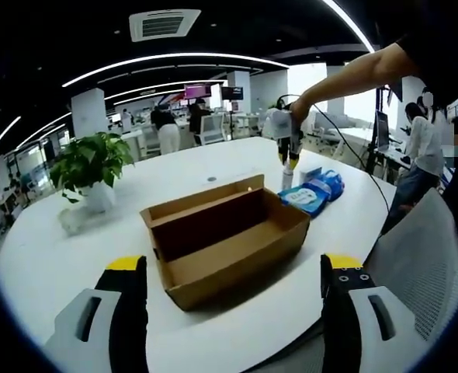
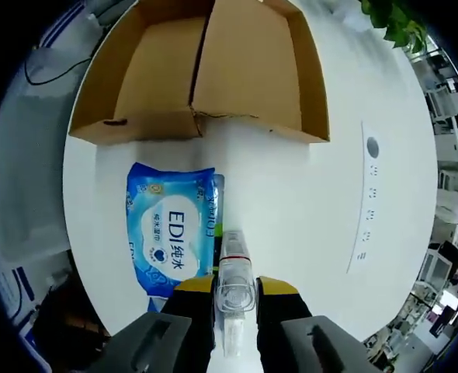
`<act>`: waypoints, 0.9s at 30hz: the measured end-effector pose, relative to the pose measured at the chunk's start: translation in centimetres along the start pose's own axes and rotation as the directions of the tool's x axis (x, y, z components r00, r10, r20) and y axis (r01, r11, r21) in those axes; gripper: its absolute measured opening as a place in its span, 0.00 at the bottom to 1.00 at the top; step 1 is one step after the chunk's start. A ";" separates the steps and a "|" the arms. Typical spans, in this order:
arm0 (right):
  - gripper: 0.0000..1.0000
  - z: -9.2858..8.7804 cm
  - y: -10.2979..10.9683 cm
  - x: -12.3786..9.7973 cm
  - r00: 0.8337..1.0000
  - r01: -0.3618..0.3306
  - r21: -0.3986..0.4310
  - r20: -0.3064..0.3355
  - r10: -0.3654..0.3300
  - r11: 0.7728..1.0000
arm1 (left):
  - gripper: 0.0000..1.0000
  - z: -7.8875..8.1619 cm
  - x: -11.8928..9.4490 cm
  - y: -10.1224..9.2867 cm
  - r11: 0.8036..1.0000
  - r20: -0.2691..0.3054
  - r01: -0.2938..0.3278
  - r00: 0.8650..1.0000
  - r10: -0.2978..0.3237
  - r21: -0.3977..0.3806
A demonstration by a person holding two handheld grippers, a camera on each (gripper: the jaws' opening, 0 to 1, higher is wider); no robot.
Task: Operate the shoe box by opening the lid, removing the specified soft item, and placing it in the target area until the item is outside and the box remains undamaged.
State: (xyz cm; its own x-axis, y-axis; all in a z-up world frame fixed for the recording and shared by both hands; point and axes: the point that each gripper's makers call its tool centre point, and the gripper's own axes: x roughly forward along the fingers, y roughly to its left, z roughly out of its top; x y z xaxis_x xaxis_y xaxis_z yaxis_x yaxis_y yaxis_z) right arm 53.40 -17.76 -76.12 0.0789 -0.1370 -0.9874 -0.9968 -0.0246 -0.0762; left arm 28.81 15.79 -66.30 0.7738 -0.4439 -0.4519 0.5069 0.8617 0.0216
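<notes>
The brown cardboard shoe box (image 1: 221, 241) stands open on the white table (image 1: 74, 256), its lid folded back, and its inside looks bare. My left gripper (image 1: 233, 266) hangs open just short of the box. Past the box lies a blue pack of wet wipes (image 1: 305, 199). A person's hand holds my right gripper (image 1: 289, 149) above that pack. In the right gripper view, looking down, my right gripper (image 2: 235, 286) is shut on a small clear bottle (image 2: 234, 268) with a red band. The bottle sits right of the wipes pack (image 2: 171, 229), below the box (image 2: 206, 70).
A potted plant (image 1: 93, 167) stands at the table's left. A grey mesh chair (image 1: 423, 264) is by the right edge. A round socket cover and a slot strip (image 2: 369, 194) are set into the tabletop (image 2: 314, 225). People and desks fill the office behind.
</notes>
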 end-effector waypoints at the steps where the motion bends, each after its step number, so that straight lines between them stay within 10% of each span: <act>1: 0.16 0.0 0.0 0.0 1.000 -0.002 0.004 0.002 0.002 1.000 | 0.96 -0.1 0.0 0.1 1.000 0.000 -0.001 1.000 0.001 0.000; 27: 0.28 1.0 -1.2 -1.4 0.995 0.036 0.075 0.090 -0.042 0.997 | 0.91 -2.3 2.2 1.7 0.999 -0.065 -0.003 0.998 0.000 -0.048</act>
State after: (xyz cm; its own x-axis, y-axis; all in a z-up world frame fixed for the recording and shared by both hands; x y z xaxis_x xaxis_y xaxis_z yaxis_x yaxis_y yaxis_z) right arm 54.49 -16.56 -74.75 0.1194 -0.0465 -0.9918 -0.9916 0.0447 -0.1215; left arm 30.48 16.86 -69.33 0.7473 -0.4269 -0.5092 0.4858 0.8738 -0.0196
